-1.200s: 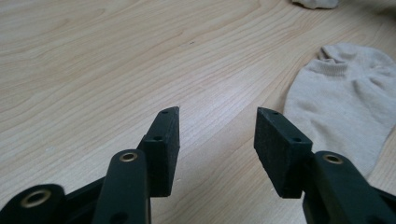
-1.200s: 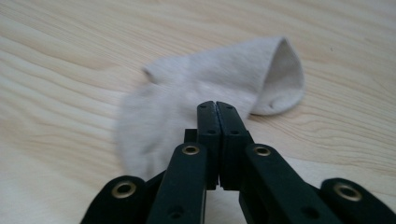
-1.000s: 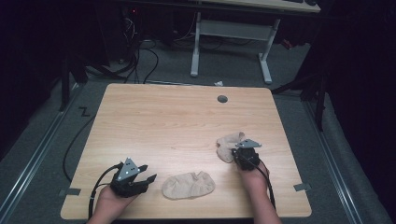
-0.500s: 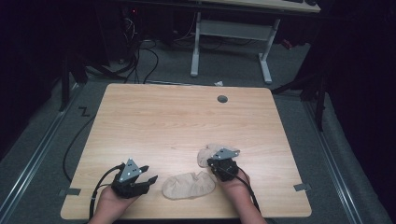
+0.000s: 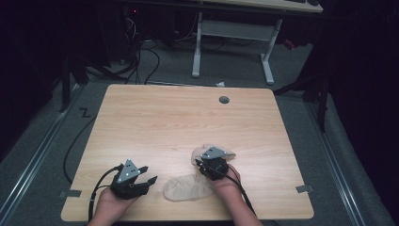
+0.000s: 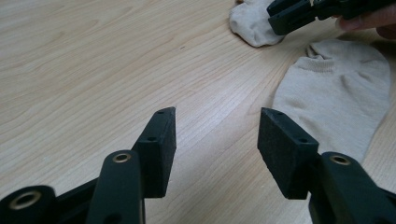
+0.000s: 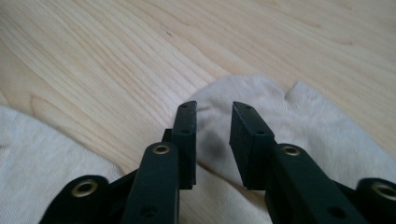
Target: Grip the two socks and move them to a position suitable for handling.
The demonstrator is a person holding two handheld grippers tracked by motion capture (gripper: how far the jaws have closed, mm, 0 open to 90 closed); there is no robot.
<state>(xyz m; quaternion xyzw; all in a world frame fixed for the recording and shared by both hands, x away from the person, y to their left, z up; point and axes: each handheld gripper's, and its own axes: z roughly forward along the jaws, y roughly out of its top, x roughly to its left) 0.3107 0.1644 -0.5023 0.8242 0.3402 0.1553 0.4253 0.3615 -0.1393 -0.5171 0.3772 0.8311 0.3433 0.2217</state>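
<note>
Beige socks, two in number, lie on the near half of the wooden table point(image 5: 155, 122). One flat sock point(image 5: 184, 188) rests near the front edge, between the two grippers. The second sock point(image 5: 196, 154), bunched, lies just behind it, under the right gripper point(image 5: 202, 164), whose jaws have just been opening and now stand apart above the fabric, gripping nothing. The left gripper point(image 5: 149, 181) rests released beside the flat sock.

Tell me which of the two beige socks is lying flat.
The near sock, between the two hands at the table's front edge, lies spread flat. The far sock, under the right gripper, is bunched up.
</note>
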